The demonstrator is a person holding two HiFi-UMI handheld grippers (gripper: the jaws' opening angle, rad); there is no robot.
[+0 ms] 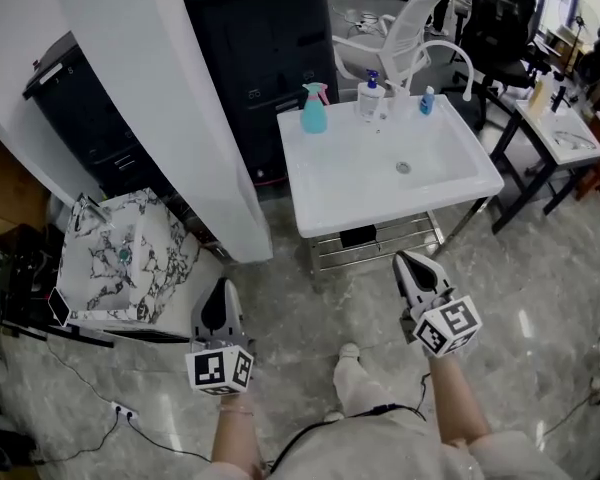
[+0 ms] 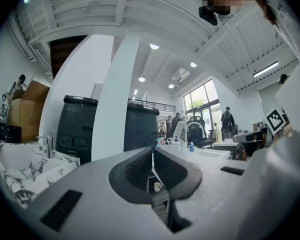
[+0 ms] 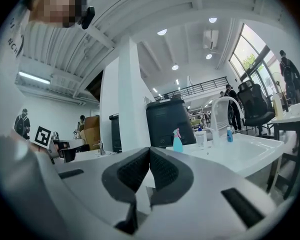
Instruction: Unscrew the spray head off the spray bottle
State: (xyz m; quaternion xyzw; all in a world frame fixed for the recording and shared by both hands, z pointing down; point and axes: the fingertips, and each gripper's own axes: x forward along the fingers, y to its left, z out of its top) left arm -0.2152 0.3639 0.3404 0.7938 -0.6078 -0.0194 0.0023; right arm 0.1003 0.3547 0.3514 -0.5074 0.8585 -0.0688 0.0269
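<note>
Spray bottle: upright at far left corner of white sink, head on.
Left gripper: jaws pressed together, empty, well apart from bottle.
Right gripper: jaws pressed together, empty.

Open lab; freestanding sink, office chairs

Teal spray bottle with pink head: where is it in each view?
Head view: spray bottle at the back left corner of the white sink.
Left gripper view: spray bottle tiny, just above the jaws' tips.
Right gripper view: spray bottle right of centre, on the white sink.
Shared landmark: curved white faucet.
</note>
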